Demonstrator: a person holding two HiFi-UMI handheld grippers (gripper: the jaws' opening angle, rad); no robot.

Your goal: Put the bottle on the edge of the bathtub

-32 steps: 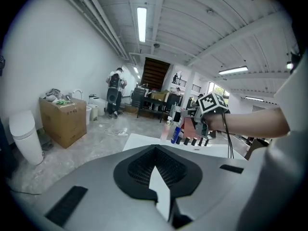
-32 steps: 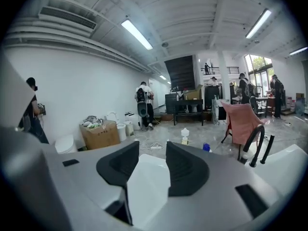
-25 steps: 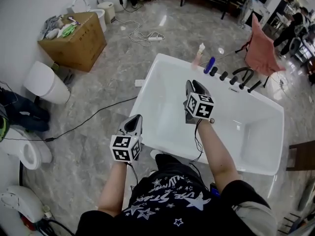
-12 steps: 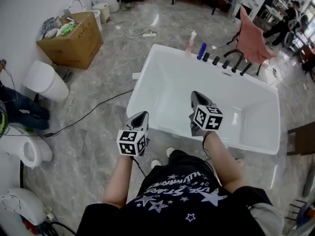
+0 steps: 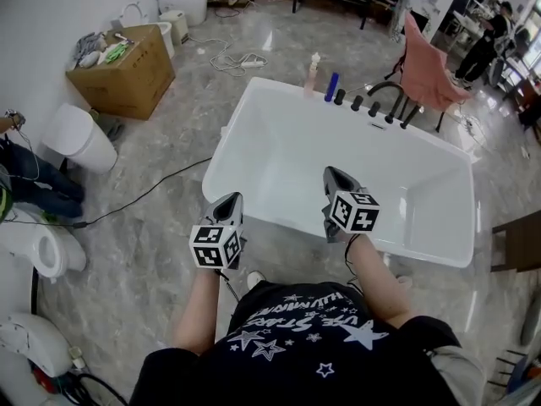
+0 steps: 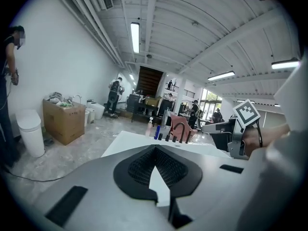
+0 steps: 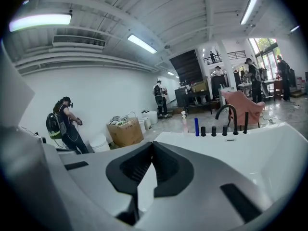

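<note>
The right hand-held gripper [image 5: 330, 173] is fully closed with nothing in it: in its own view the two pads meet at the tips and only bare white tub shows through the gap behind them. The left hand-held gripper [image 5: 230, 200] is closed and empty as well. Both hang over the near rim of the bathtub [image 5: 279, 155], the right one over the basin, the left one beside the near left corner.

Two bottles stand at the far rim: a blue bottle [image 5: 332, 85] just left of the row of black tap knobs [image 5: 357, 102], and a pink pump bottle [image 5: 314, 72] beside it at the corner. I cannot tell which one the task means, and both look to be resting on the tub's edge already.

In the head view, the bottles lie at about 12 o'clock from the right hand-held gripper, straight across the basin. From the left one they lie nearer 1 o'clock and farther off. Both bottles stand upright, so their long axis is vertical. A reach would most likely fall to the right hand, closing on a bottle from the side with level jaws.
</note>
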